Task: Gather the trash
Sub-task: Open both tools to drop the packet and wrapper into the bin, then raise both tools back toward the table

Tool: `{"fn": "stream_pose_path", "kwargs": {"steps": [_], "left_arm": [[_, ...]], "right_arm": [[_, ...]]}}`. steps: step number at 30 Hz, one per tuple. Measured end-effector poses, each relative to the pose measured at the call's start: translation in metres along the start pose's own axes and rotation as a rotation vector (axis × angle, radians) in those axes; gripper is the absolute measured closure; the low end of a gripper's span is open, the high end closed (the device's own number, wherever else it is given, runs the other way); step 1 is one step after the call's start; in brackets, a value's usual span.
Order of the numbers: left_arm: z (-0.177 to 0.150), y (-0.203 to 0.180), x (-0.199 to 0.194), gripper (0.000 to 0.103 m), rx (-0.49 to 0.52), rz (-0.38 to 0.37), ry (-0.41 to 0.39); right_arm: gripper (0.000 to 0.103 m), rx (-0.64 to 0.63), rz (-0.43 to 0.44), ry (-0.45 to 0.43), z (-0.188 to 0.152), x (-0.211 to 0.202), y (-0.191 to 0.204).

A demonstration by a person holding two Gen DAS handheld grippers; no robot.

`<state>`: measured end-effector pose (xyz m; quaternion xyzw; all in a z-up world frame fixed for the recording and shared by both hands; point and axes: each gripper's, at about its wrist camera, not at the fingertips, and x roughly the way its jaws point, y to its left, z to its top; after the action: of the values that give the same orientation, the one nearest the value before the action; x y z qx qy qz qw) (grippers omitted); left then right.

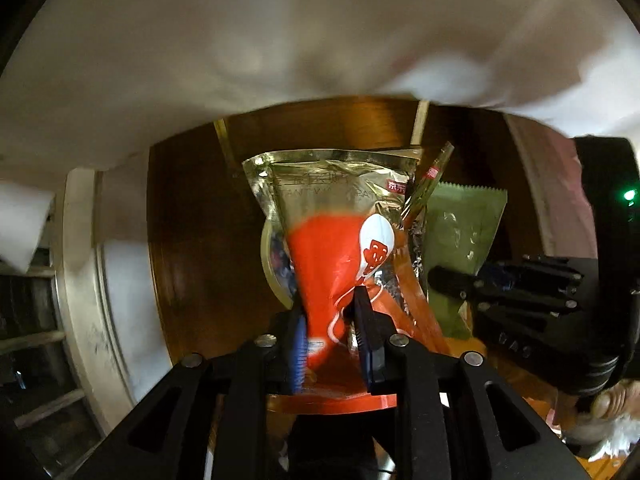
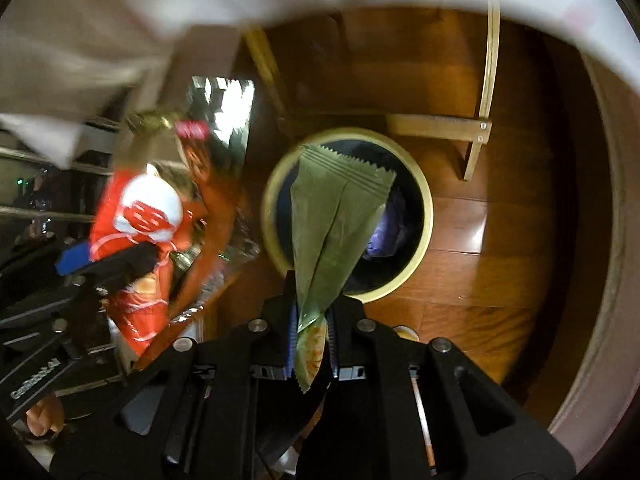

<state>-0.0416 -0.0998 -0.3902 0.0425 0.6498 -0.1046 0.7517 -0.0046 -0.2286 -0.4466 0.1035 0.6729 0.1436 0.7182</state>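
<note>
Both crinkly foil wrappers (image 1: 340, 240), round bin (image 2: 424, 184)

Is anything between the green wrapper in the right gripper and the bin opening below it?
Nothing visible. The green wrapper hangs from the right gripper directly over the round bin, whose open mouth shows dark with some trash inside. The left gripper's red-and-silver packet hangs off to the side, clear of the opening.
</note>
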Motion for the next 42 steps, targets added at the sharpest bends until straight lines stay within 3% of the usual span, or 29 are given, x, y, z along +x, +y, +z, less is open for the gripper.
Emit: {"fn": "stream_pose_path", "kwargs": {"steps": [3, 4, 5, 6, 7, 8, 14, 18, 25, 33, 36, 42], "left_arm": [[0.004, 0.003, 0.033, 0.06, -0.003, -0.003, 0.011], [0.005, 0.004, 0.043, 0.054, -0.007, -0.011, 0.017], [0.005, 0.006, 0.049, 0.04, -0.008, -0.008, 0.019], [0.005, 0.007, 0.054, 0.028, -0.008, -0.008, 0.015], [0.004, 0.01, 0.058, 0.023, -0.009, -0.006, 0.007], [0.004, 0.013, 0.06, 0.016, -0.011, -0.002, 0.0], [0.007, 0.036, 0.052, 0.015, -0.043, 0.003, -0.006], [0.011, 0.055, 0.019, 0.015, -0.064, -0.013, -0.032], [0.013, 0.059, -0.104, 0.015, -0.069, -0.032, -0.085], [0.069, 0.071, -0.274, 0.015, -0.046, -0.026, -0.292], [0.094, 0.081, -0.312, 0.015, -0.038, -0.032, -0.362], [0.143, 0.095, -0.365, 0.015, -0.028, -0.007, -0.47]], "right_arm": [[0.091, 0.014, -0.014, 0.018, 0.01, 0.038, -0.004], [0.082, 0.015, -0.021, 0.022, 0.015, 0.046, -0.004], [0.059, 0.013, -0.029, 0.018, 0.018, 0.053, -0.006], [0.046, 0.007, -0.041, 0.012, 0.02, 0.06, -0.006], [0.037, 0.004, -0.047, 0.007, 0.022, 0.064, -0.007], [0.037, 0.005, -0.037, -0.002, 0.025, 0.067, -0.007], [0.037, 0.03, -0.062, -0.039, 0.029, 0.059, -0.006], [0.037, 0.02, -0.076, -0.055, 0.022, 0.02, 0.01], [0.037, -0.03, -0.164, -0.102, 0.02, -0.103, 0.063], [0.037, -0.067, -0.218, -0.329, 0.057, -0.281, 0.143], [0.037, -0.063, -0.258, -0.413, 0.076, -0.327, 0.165], [0.037, -0.061, -0.3, -0.526, 0.112, -0.378, 0.197]]}}
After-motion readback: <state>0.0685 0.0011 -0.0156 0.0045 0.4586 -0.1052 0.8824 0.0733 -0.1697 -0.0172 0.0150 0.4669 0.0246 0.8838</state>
